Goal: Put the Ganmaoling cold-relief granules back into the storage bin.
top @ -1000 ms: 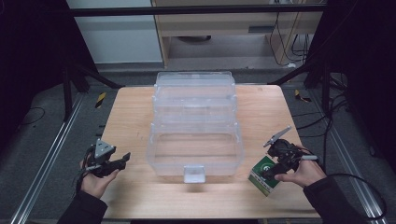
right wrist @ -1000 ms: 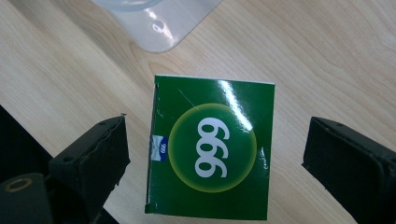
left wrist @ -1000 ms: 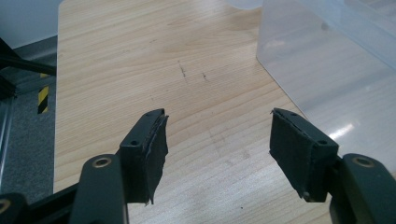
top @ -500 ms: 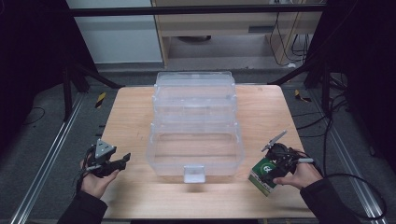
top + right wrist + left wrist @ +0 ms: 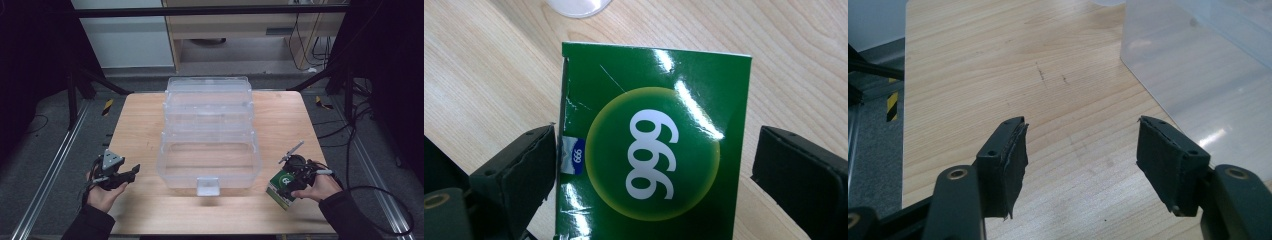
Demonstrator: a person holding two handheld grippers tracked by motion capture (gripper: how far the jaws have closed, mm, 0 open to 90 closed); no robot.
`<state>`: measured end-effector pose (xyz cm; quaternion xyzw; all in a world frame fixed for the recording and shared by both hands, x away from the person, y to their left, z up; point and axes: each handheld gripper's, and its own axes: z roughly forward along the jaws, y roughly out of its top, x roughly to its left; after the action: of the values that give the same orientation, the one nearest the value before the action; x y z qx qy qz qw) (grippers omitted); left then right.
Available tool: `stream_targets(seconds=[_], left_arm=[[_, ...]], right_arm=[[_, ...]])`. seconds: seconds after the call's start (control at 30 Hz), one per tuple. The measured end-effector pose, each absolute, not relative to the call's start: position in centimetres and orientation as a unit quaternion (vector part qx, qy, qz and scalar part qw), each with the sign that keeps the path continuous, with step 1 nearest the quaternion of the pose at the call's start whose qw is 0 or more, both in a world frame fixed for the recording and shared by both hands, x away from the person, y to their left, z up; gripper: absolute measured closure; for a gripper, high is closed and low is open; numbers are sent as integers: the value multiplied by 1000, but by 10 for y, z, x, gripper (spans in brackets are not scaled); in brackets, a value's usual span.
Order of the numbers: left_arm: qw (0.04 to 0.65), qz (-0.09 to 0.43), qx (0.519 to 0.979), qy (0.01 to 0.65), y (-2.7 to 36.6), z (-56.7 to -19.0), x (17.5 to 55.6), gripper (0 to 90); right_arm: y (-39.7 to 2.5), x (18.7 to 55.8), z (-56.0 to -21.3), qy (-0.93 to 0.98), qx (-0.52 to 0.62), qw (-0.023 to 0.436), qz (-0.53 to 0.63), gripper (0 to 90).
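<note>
At the near right corner of the table, we saw the right gripper [image 5: 291,183] with its jaws spread wide around a glossy green cardboard box [image 5: 651,150] printed with white digits in a yellow-rimmed circle. From the right gripper view, one pad [image 5: 531,165] sat just beside or touching the box's torn edge, while the other pad [image 5: 804,170] stood clear of the opposite edge with bare wood showing between them, so the box was straddled but not clamped. From the high view the same box [image 5: 280,189] lay on the light wooden table [image 5: 140,120], near the front edge and just right of the clear plastic stepped storage bin [image 5: 209,135].

Farther left, we saw the left gripper [image 5: 127,175] held low over the near left part of the table, also opened wide, with nothing between its pads [image 5: 1005,165]. Bare wood grain lay beneath it, and the bin's translucent wall [image 5: 1198,75] rose close on its right. The bin itself stood in the middle of the table, its tiers stepping back toward the far edge, with a small clear latch tab [image 5: 207,186] on its near wall.
</note>
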<state>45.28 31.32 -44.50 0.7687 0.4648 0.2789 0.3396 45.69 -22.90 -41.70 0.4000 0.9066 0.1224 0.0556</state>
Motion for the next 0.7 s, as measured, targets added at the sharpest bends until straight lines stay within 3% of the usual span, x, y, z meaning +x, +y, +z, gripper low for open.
stream_targets(seconds=[0.43,0.7], left_arm=[[338,279,770,464,313,-445,453,359],[338,279,770,463,313,-445,453,361]], right_arm=[[-227,463,-424,912,393,39,111,75],[-227,464,-423,912,395,27,112,135]])
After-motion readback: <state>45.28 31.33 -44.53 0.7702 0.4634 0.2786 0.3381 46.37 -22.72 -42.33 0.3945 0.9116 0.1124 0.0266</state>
